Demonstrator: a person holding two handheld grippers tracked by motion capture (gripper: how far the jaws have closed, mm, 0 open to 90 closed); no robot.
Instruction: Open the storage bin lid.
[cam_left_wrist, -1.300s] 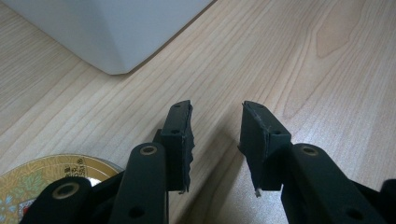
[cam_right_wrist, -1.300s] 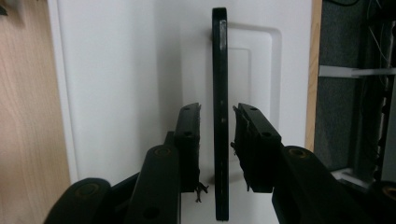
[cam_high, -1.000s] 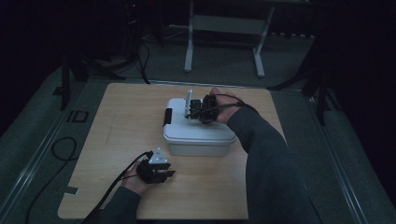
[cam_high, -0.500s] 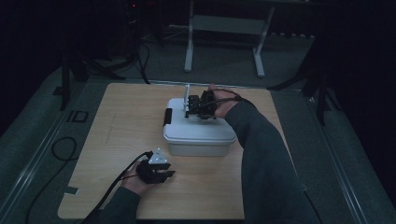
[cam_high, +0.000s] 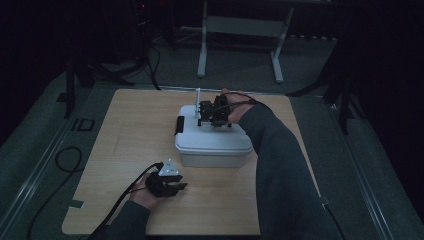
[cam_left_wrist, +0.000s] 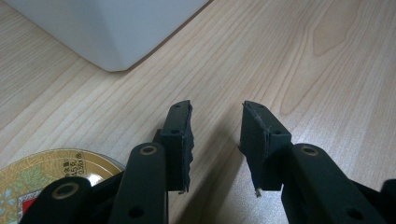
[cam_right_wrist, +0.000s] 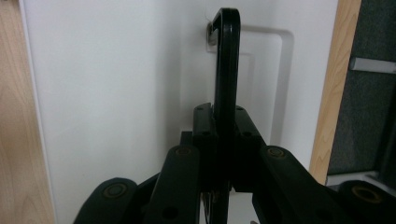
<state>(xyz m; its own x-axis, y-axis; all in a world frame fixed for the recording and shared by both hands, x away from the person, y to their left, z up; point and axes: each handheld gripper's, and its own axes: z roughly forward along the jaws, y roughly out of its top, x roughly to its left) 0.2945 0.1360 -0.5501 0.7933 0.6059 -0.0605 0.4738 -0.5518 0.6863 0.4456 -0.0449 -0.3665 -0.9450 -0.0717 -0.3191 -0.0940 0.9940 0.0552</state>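
Right gripper, fingers just closing on upright black handle of white plastic box, long axis in line; left gripper agape on bench

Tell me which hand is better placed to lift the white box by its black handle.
Right. The right gripper has just been closing its jaws on the black handle atop the white box; the left gripper rests open on the table.

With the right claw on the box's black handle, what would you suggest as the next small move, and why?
Probably a gentle lift straight up. The right claw has just been closing and its pads now clamp the slim black carrying handle, which stands upright on the white plastic lidded box. The left claw rests open on the light wooden table, clear of the box.
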